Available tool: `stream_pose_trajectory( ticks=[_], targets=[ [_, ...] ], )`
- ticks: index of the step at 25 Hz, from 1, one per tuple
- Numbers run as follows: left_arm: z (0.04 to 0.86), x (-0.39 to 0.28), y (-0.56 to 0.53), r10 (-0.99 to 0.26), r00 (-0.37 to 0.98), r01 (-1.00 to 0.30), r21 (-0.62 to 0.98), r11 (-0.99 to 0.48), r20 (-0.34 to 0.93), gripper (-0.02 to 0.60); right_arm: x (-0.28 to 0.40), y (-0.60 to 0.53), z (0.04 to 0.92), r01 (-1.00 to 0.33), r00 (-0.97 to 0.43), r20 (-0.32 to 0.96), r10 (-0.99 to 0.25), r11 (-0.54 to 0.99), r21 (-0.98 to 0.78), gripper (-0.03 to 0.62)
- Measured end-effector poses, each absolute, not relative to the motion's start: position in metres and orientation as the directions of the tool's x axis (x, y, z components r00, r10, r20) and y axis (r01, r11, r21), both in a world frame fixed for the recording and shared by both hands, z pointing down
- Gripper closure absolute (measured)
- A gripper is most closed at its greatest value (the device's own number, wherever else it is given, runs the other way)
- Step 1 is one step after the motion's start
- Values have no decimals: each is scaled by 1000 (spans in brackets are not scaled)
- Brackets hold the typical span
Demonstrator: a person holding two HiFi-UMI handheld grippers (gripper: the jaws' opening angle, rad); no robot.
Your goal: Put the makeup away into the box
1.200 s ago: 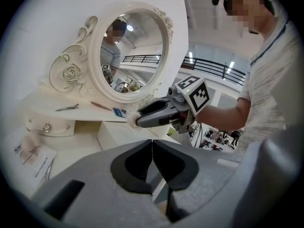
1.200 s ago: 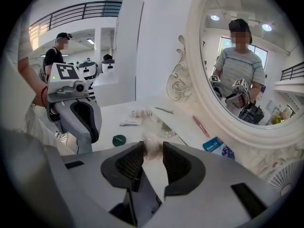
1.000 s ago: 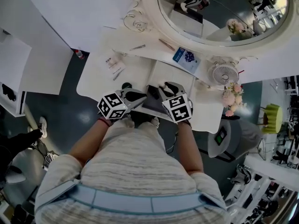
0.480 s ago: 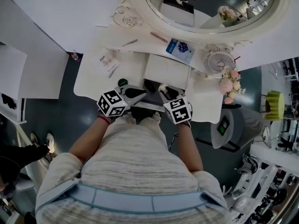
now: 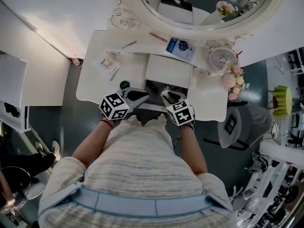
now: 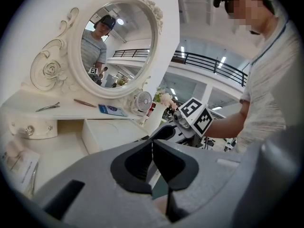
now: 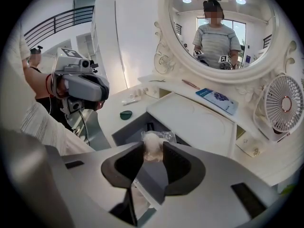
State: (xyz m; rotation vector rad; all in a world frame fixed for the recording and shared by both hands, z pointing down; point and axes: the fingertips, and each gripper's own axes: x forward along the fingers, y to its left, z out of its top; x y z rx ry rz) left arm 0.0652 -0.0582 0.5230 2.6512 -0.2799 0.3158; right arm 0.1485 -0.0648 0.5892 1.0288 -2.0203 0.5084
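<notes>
A pale puff (image 7: 152,140) in clear wrap is clamped between the pads of the right claw (image 7: 153,148), over the open grey box (image 7: 124,129) set in the near edge of the desk (image 7: 111,109). Only the right gripper view shows the puff; in the head view the claws hide it. Print on the blue booklet (image 7: 217,100), far right, is too small to read. The right claw tips steeply down. To its left the left claw (image 6: 152,146) points nearly level, its pads together with nothing between them.

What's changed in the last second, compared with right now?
The right claw has dipped slightly toward the open box, still clamped on the wrapped puff. Nothing was picked up or let go. The left claw stays shut and empty beside it, and nothing else has shifted.
</notes>
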Motion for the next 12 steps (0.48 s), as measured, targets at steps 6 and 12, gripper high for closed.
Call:
stream_pose_trajectory(
  ticks=[6, 12],
  targets=[
    [523, 66, -59, -139, 953, -244, 409, -879, 270, 566, 144, -64, 592, -812, -377, 791, -482, 582, -33, 410],
    [522, 69, -59, -128, 955, -232, 409, -882, 267, 566, 150, -66, 583, -831, -374, 774, -510, 555, -36, 399]
  ],
)
